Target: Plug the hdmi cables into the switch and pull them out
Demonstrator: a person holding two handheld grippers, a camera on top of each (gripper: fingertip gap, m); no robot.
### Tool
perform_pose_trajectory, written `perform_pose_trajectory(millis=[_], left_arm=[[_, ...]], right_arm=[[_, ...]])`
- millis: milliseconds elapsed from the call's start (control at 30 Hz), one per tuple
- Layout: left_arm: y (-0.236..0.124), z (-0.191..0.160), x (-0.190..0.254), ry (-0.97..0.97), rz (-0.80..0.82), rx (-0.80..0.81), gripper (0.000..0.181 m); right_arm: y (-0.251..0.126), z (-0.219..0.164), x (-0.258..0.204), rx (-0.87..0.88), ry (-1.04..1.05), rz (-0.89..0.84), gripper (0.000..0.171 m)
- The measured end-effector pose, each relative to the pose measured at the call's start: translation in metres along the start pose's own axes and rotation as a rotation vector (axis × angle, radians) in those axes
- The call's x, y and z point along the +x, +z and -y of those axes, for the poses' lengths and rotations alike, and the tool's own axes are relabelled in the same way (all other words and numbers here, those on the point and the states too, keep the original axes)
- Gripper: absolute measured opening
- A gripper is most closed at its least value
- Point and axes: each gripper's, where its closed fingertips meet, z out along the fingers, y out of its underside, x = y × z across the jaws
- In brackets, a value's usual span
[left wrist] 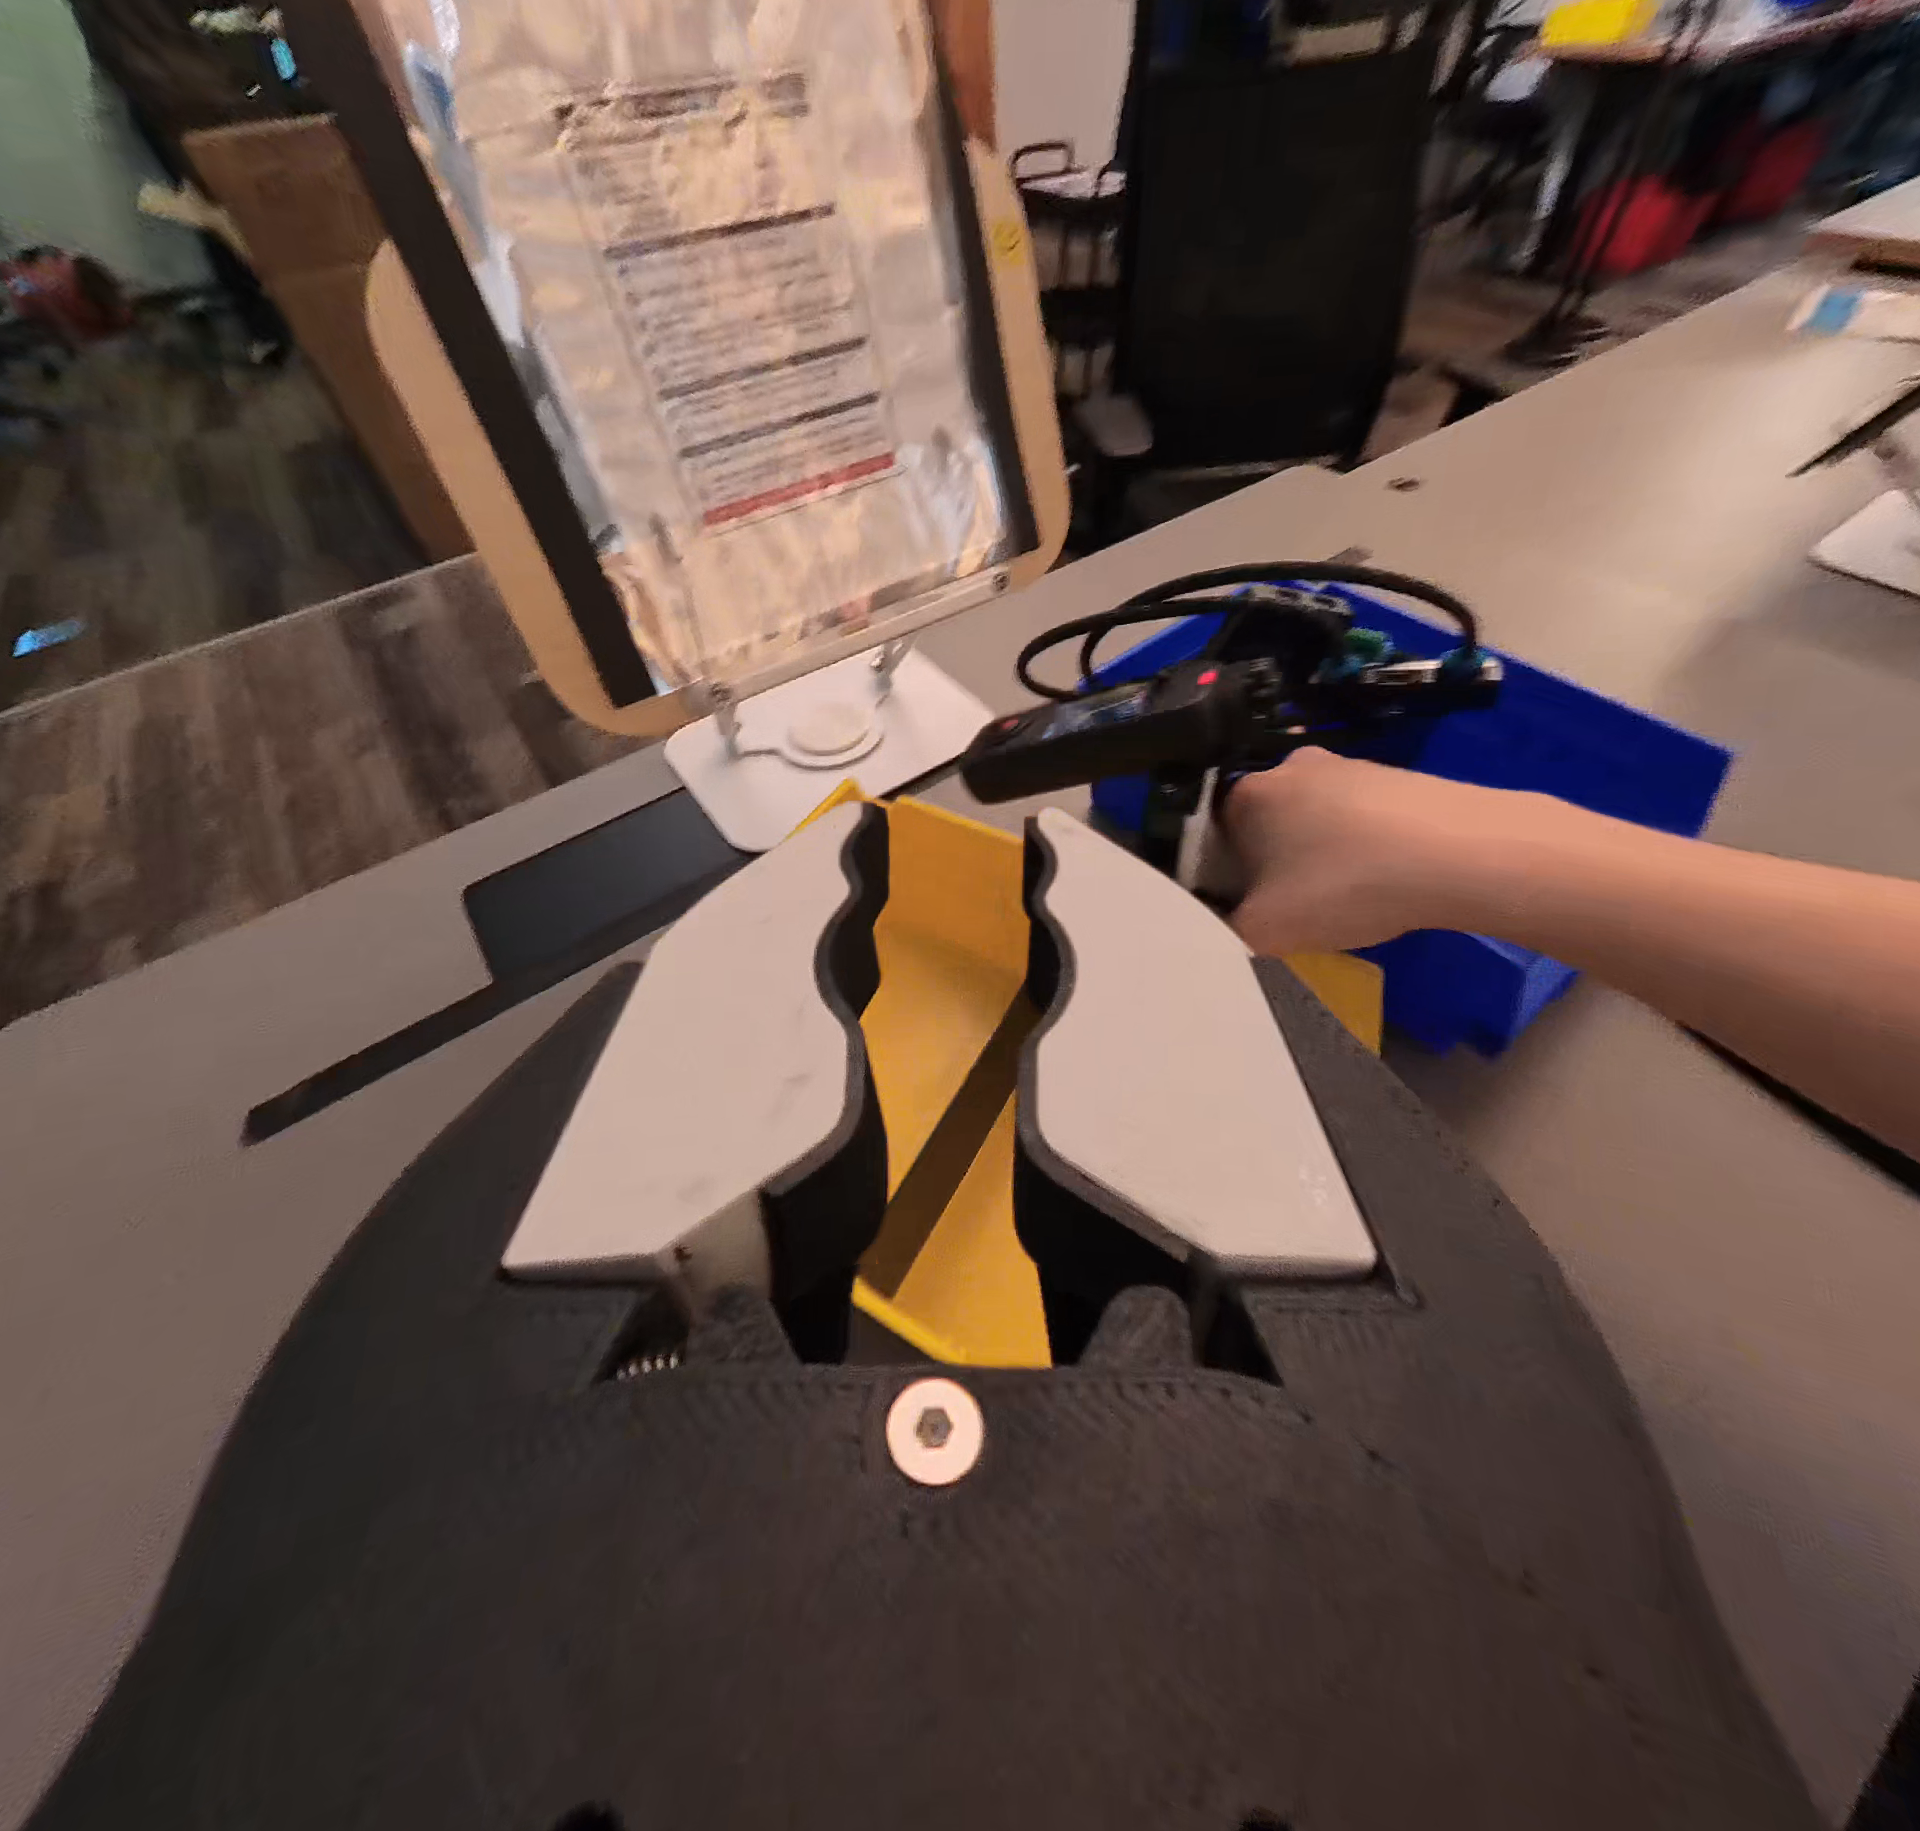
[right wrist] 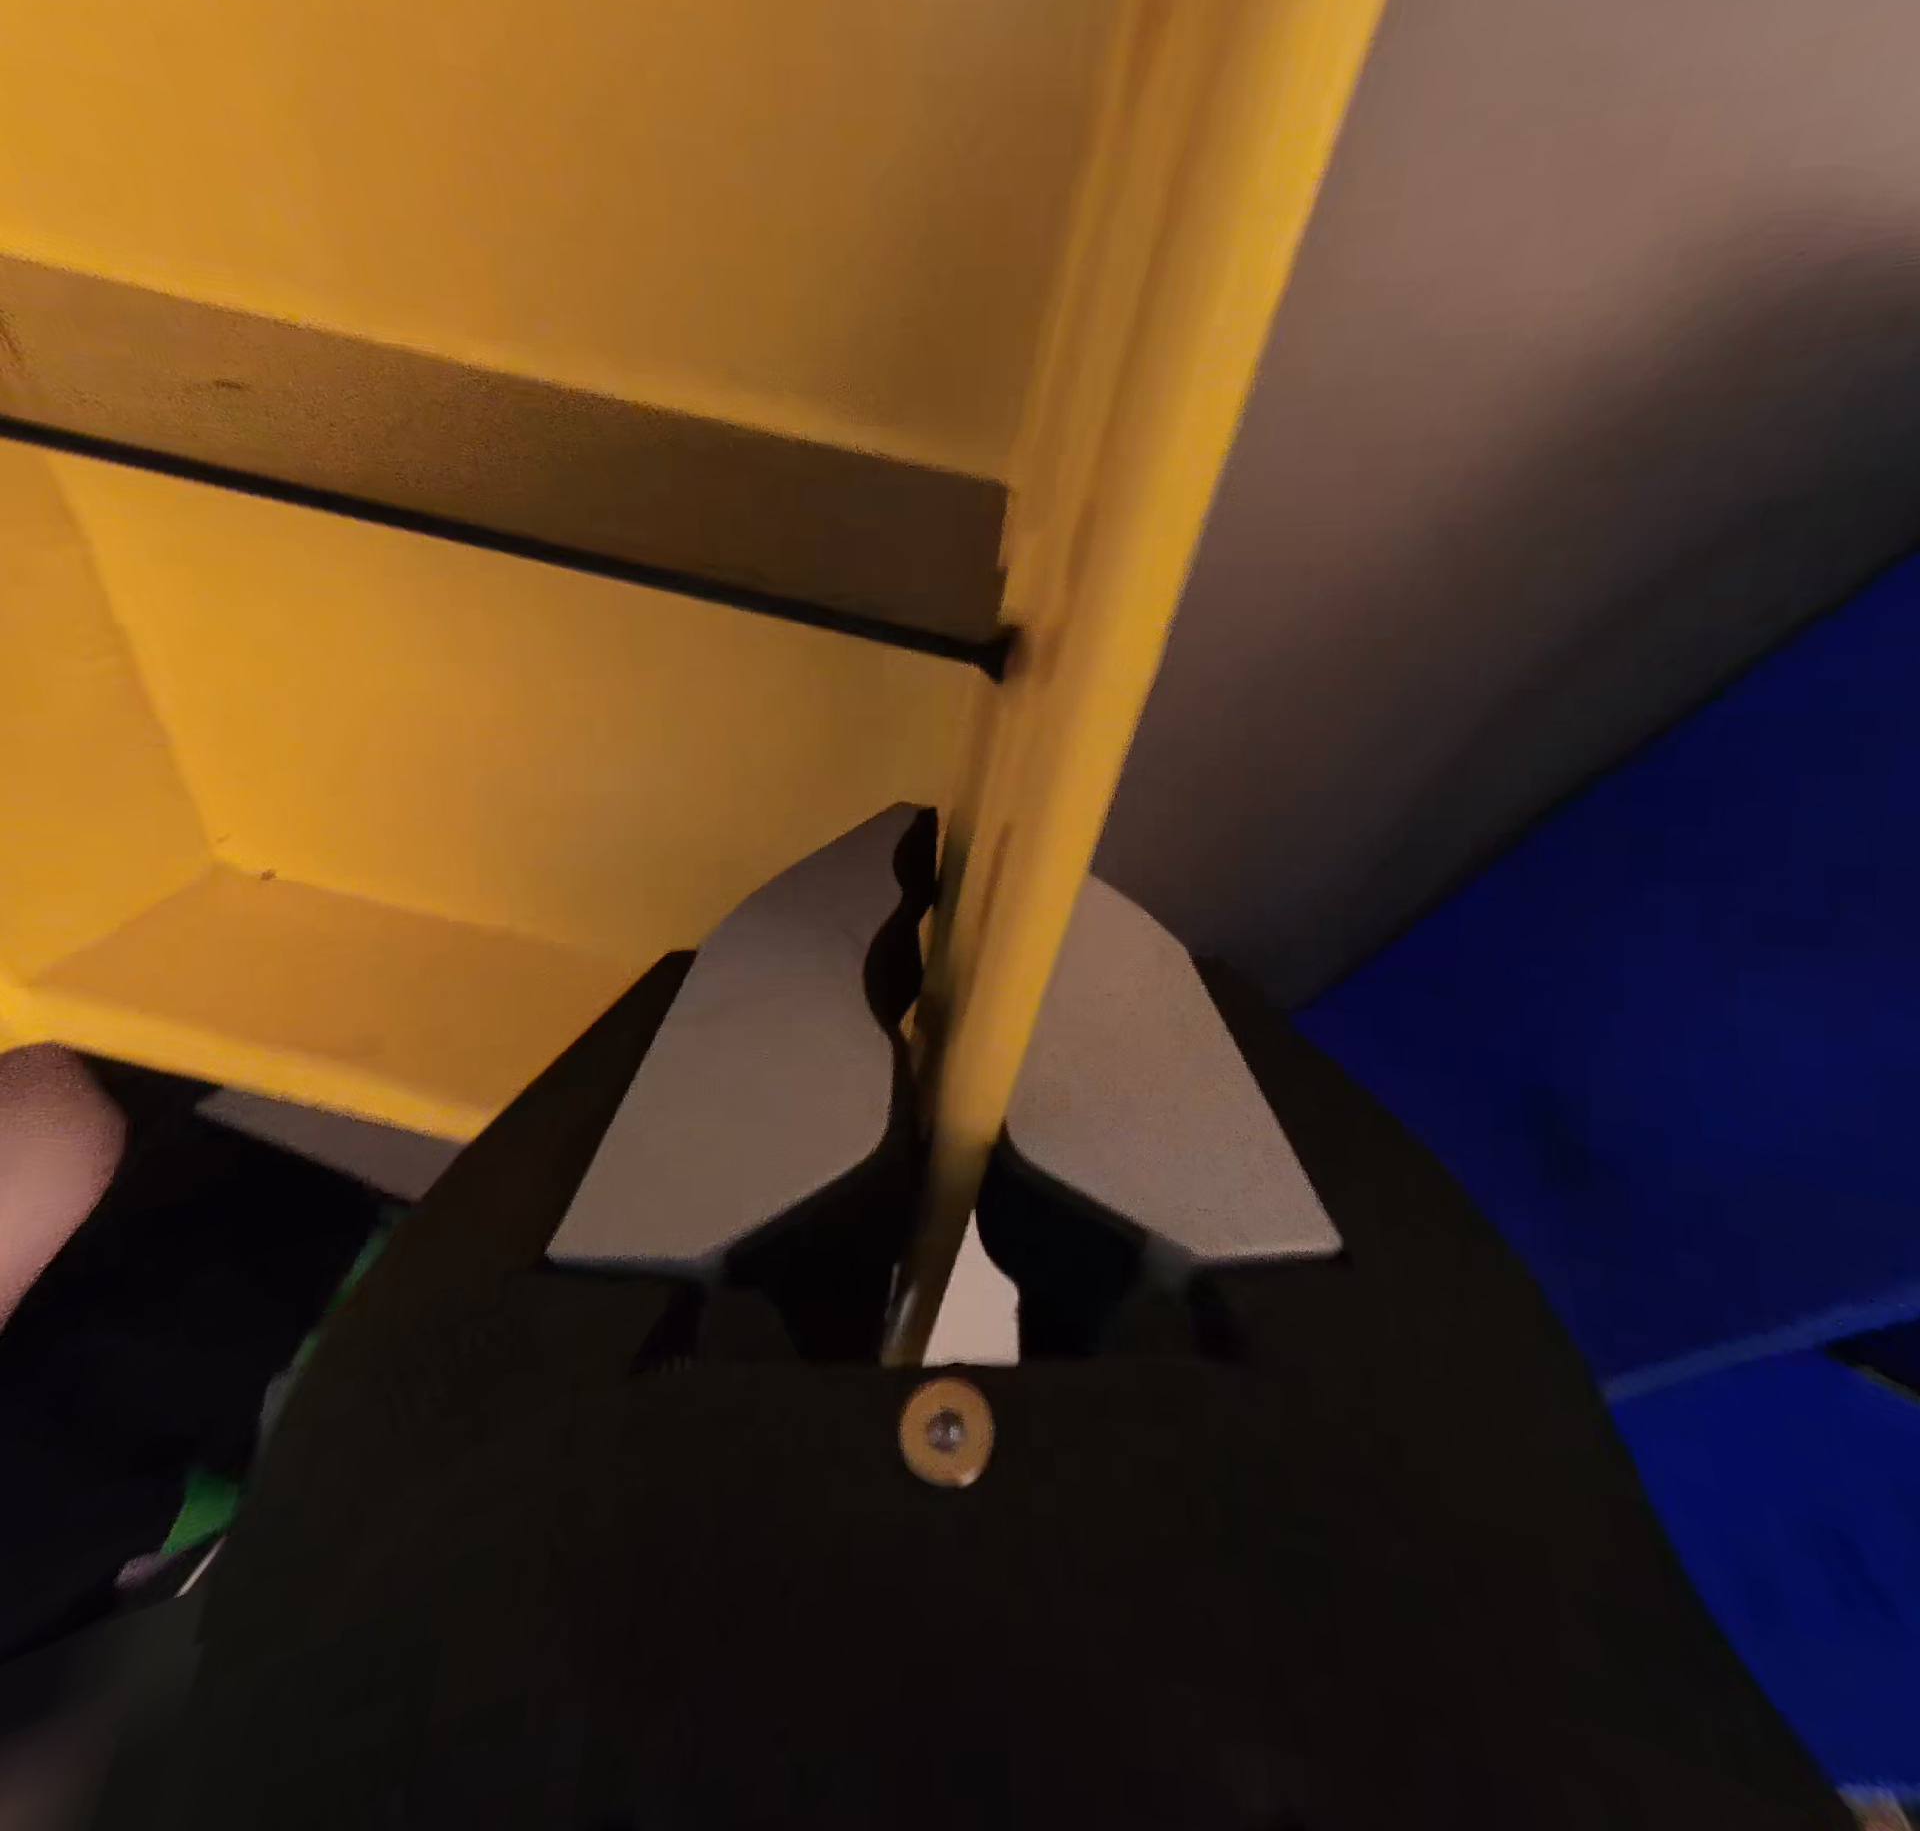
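My right gripper [right wrist: 961,950] pinches the yellow bin's [right wrist: 520,171] wall, likely to shift it. Left gripper [left wrist: 951,898] hovers above it, fingers apart, empty. I see no HDMI cables or switch; blue bin [left wrist: 1558,742] at right.

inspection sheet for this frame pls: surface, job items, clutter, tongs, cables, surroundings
Surface: grey table with a black strip near its far edge.
Job's things: no HDMI switch or HDMI cable can be made out.
Clutter: yellow bin with a dark divider; blue bin; sign holder on a white base.
Grippers: left tongs open, empty, above the yellow bin; right tongs shut on the yellow bin's side wall, held by a hand.
Cables: black cable looping off the right tool.
Surroundings: wood floor, black stand, blurred shelving.
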Motion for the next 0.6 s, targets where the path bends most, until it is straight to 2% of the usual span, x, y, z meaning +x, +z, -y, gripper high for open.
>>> perform_pose_trajectory(millis=[67, 133, 300, 400, 467, 533, 600], left_arm=[[-0.005, 0.001, 0.006, 0.007, -0.03, 0.024, 0.019], [-0.006, -0.001, 0.005, 0.011, -0.019, 0.013, 0.019], [-0.003, -0.005, 0.001, 0.005, 0.001, -0.019, 0.038], [-0.013, 0.006, -0.004, 0.008, 0.049, 0.035, 0.038], [-0.034, 0.021, -0.014, -0.031, 0.145, 0.122, 0.021], [-0.069, 0.041, -0.023, -0.102, 0.25, 0.265, 0.022], [-0.112, 0.061, -0.015, -0.13, 0.259, 0.449, 0.028]], right_arm=[[0.005, -0.011, 0.001, -0.079, -0.017, -0.013, 0.005], [0.009, -0.009, -0.001, -0.075, -0.023, 0.011, 0.004], [0.006, -0.009, -0.005, -0.051, -0.078, 0.01, 0.004], [-0.005, -0.007, -0.012, -0.049, -0.104, -0.002, 0.004], [-0.018, -0.004, -0.02, -0.041, -0.123, 0.008, 0.004], [-0.037, 0.0, -0.034, -0.027, -0.139, 0.043, 0.004], [-0.066, 0.003, -0.049, -0.018, -0.168, 0.083, 0.004]])
